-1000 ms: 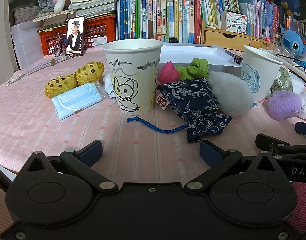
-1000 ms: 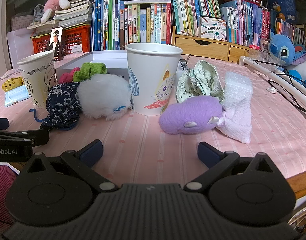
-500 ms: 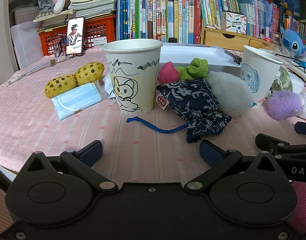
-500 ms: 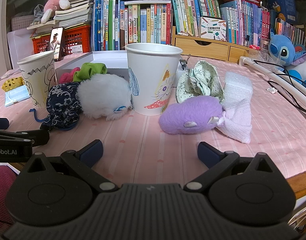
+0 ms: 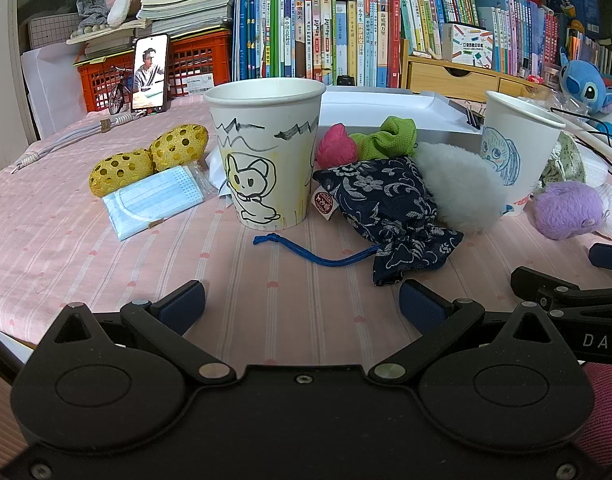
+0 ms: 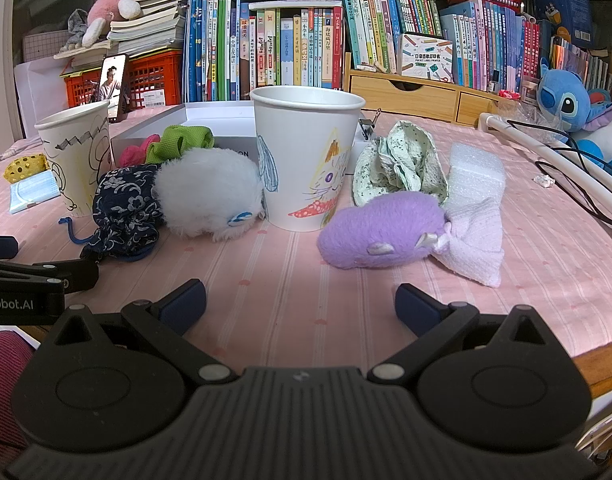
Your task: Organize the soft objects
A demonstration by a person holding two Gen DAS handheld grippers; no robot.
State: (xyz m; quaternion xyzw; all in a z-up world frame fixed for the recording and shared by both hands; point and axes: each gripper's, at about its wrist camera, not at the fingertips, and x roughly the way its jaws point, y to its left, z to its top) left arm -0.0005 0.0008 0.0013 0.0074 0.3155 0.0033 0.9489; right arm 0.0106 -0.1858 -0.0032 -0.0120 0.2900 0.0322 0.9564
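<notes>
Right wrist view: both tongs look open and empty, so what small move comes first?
Probably ease the right tongs forward onto the purple plush. They are open and empty, the plush lies loose just ahead, and the cat cup stands beside it.

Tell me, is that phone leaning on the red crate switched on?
On. The phone stands upright against the red crate, and its screen is lit, showing a person.

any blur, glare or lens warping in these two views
Left wrist view: sharp on the cup and pouch, strong fisheye bending the books outward, corners vignetted black. Right wrist view: equally sharp, the window dark, soft even light, slight sheen on the claw body, no glare.
</notes>
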